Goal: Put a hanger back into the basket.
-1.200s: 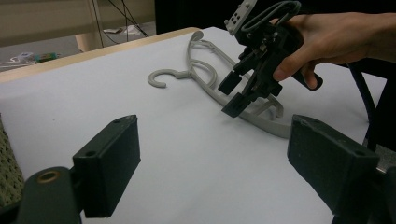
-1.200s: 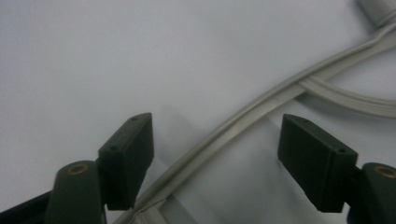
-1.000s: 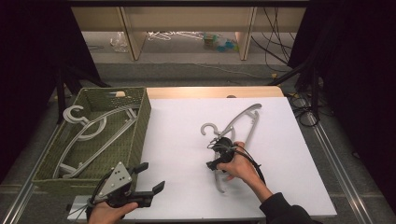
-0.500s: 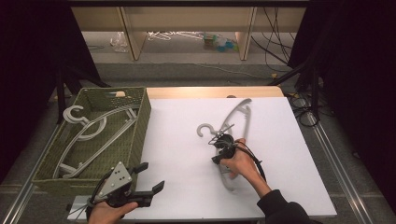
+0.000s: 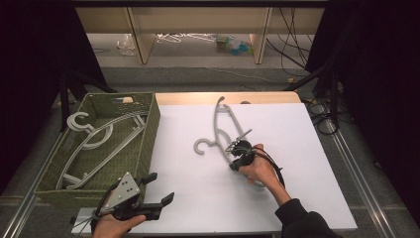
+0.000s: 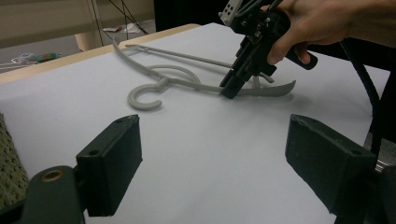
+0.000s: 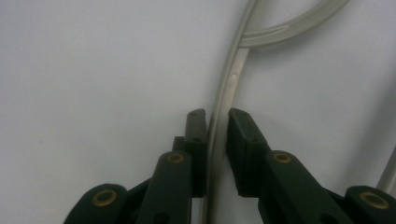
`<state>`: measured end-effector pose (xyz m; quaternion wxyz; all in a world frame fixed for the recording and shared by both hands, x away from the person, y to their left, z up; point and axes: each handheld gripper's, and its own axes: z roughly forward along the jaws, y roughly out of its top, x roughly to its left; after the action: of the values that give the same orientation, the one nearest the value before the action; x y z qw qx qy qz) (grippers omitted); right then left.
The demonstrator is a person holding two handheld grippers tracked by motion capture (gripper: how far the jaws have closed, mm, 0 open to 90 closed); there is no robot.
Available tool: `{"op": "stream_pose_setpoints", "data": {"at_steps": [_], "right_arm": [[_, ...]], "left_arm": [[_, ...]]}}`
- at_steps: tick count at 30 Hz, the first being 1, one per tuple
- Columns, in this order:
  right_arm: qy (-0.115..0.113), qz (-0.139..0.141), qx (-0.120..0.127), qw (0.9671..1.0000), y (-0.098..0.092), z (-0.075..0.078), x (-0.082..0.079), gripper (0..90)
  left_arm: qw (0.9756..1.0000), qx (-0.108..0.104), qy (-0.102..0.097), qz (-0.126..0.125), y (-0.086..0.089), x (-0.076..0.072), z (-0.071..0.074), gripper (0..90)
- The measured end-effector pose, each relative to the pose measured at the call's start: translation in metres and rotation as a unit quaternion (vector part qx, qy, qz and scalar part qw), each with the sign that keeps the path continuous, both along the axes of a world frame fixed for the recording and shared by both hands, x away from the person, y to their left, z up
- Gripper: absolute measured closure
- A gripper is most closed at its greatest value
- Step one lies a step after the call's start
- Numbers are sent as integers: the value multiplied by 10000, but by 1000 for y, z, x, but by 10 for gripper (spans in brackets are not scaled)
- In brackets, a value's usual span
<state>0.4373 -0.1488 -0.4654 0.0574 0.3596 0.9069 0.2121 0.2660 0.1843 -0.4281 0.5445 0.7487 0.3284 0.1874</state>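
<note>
- Overhead, the right gripper (image 5: 236, 159) sits near the middle of the white table (image 5: 307, 148), its jaw tips hidden under the hand (image 5: 257, 170) and the black body, so how far it is closed is hard to judge from the high view. A grey hanger (image 5: 218, 124) stretches away from it toward the far edge, with its hook (image 5: 200, 146) curling just to the gripper's left.
- Well to its left stands a green woven basket (image 5: 148, 124) holding several more grey hangers (image 5: 94, 144); their ends overlap and cannot be counted surely.
- Just near of the basket, the left gripper (image 5: 161, 191) is held at the table's near edge, jaws spread wide with nothing between them.
- From the left gripper view, both black jaws stand far apart over bare table. Beyond them the right gripper (image 6: 229, 91) presses its tips down onto the hanger's (image 6: 187, 84) bar, beside the hook (image 6: 140, 98); the hanger's far end is cut by the frame.
- Lastly, the right gripper view shows the jaws nearly closed on the hanger's (image 7: 229, 88) thin bar, which runs up between them and curves right, out of frame.
</note>
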Motion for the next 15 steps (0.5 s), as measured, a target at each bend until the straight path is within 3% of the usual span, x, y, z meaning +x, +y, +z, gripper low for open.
{"op": "stream_pose_setpoints", "data": {"at_steps": [9, 15], "right_arm": [[137, 499, -121, 9986, -11, 3, -5, 825], [229, 851, 62, 9961, -25, 12, -16, 826]], "left_arm": [[10000, 69, -39, 15, 2, -1, 0, 189], [9999, 105, -113, -4, 4, 1, 0, 195]]}}
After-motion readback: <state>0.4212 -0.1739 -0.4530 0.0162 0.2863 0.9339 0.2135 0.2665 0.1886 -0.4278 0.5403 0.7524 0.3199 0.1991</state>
